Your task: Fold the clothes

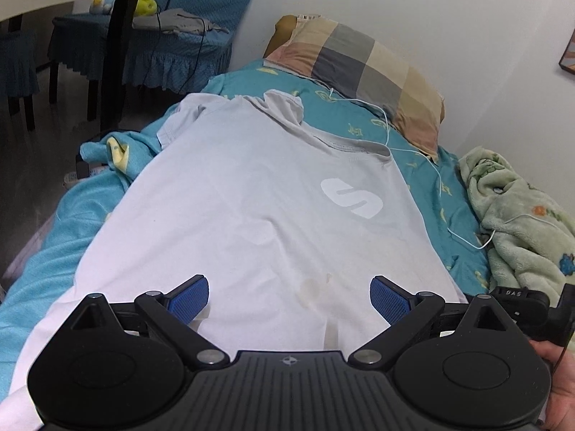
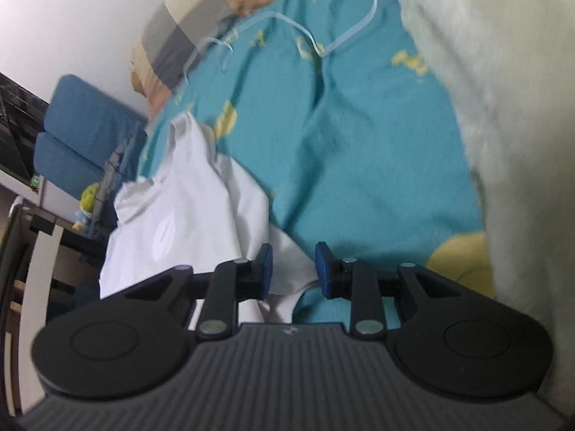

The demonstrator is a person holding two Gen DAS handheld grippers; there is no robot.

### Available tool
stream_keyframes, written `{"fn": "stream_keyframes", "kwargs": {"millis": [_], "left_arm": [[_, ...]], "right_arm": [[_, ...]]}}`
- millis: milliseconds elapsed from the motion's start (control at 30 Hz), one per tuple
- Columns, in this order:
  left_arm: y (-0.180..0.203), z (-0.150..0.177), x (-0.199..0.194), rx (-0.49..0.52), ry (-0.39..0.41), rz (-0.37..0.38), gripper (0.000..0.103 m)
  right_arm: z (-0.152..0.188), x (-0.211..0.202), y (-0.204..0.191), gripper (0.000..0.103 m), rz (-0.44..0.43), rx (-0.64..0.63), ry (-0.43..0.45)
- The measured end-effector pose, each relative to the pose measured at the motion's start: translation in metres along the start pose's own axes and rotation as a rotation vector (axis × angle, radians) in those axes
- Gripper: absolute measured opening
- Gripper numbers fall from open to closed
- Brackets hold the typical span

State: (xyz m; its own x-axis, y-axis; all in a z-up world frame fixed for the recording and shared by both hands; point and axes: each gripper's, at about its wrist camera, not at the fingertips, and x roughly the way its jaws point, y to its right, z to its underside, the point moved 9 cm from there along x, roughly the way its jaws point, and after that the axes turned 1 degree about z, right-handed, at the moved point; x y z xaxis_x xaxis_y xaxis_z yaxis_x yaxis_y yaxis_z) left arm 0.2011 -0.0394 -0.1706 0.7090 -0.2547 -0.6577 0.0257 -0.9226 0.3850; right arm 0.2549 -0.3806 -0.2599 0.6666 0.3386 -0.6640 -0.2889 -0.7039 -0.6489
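Bedroom walls are plain white, and the bed (image 1: 43, 222) wears a teal sheet with yellow shapes.

From the left wrist view, a pale T-shirt (image 1: 230, 208) lies spread across the bed, chest side up. One sleeve is tucked over near the collar. It looks thin, soft and light, so it will bend and droop when lifted. Corners, the bottom hem or a sleeve edge look like good places to pinch it. A white logo (image 1: 351, 198) shaped like the letter S sits on the chest. No other words show on the shirt. Faint yellowish marks sit low on the cloth. The left hand-held gripper (image 1: 289, 300) hangs over the lower part of the shirt with its blue pads wide apart, holding nothing. Small letters on the black part at the right edge are too tiny to read for sure. A checked pillow (image 1: 366, 72), a thin white cord (image 1: 440, 183) and a fuzzy green blanket (image 1: 521, 215) lie past the shirt.

From the right wrist view, things look a bit blurry. The right hand-held gripper (image 2: 293, 269) is down at the edge of the shirt (image 2: 187, 215). A white bit of cloth sits between its pads, but the pads have a gap and are not squeezing it. The cloth bunches up softly here.
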Motion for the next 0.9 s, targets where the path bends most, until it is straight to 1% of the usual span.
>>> {"fn": "stream_keyframes", "kwargs": {"millis": [67,167,200,233,300,333,433,533,600,667,700,733,800,833,900], "left_arm": [[-0.001,-0.001,0.003,-0.013,-0.004,0.013,0.098],[-0.001,-0.002,0.004,-0.027,-0.008,0.021,0.098],[-0.002,-0.002,0.005,-0.034,-0.01,0.022,0.098],[-0.003,-0.001,0.006,-0.04,-0.014,0.021,0.098],[-0.004,-0.001,0.008,-0.052,-0.023,0.022,0.098],[-0.004,-0.001,0.008,-0.057,-0.027,0.025,0.098],[-0.003,0.0,0.008,-0.062,-0.03,0.037,0.098],[-0.001,-0.001,0.007,-0.057,-0.025,0.039,0.098],[-0.001,-0.001,0.007,-0.055,-0.023,0.037,0.098],[-0.002,-0.002,0.007,-0.051,-0.02,0.025,0.098],[-0.002,-0.002,0.007,-0.049,-0.019,0.025,0.098],[-0.002,-0.002,0.006,-0.048,-0.018,0.027,0.098],[-0.001,-0.002,0.006,-0.047,-0.016,0.029,0.098],[-0.001,-0.002,0.006,-0.044,-0.015,0.03,0.098],[0.0,-0.003,0.005,-0.035,-0.009,0.024,0.098]], "right_arm": [[0.004,0.001,0.0,0.029,-0.001,0.025,-0.02],[0.005,-0.007,-0.002,0.031,0.003,0.067,-0.022],[0.005,-0.01,-0.003,0.034,0.001,0.084,-0.021],[0.004,-0.013,-0.004,0.042,0.006,0.093,-0.013],[0.004,-0.017,-0.006,0.054,0.013,0.097,-0.005],[0.005,-0.017,-0.007,0.056,0.012,0.093,-0.005],[0.006,-0.014,-0.008,0.056,0.023,0.092,-0.005],[0.005,-0.006,0.001,0.056,0.046,0.127,0.015],[0.003,-0.001,0.004,0.055,0.046,0.122,0.023],[0.003,0.002,-0.003,0.048,0.067,0.055,0.023],[0.003,0.003,-0.007,0.032,0.077,0.022,0.022],[0.004,0.005,-0.01,0.012,0.088,-0.012,0.022],[0.0,0.0,-0.019,0.009,0.099,-0.069,0.039],[-0.003,-0.002,-0.024,0.008,0.104,-0.098,0.048],[-0.02,-0.016,-0.028,0.008,0.126,-0.122,0.125]]}}
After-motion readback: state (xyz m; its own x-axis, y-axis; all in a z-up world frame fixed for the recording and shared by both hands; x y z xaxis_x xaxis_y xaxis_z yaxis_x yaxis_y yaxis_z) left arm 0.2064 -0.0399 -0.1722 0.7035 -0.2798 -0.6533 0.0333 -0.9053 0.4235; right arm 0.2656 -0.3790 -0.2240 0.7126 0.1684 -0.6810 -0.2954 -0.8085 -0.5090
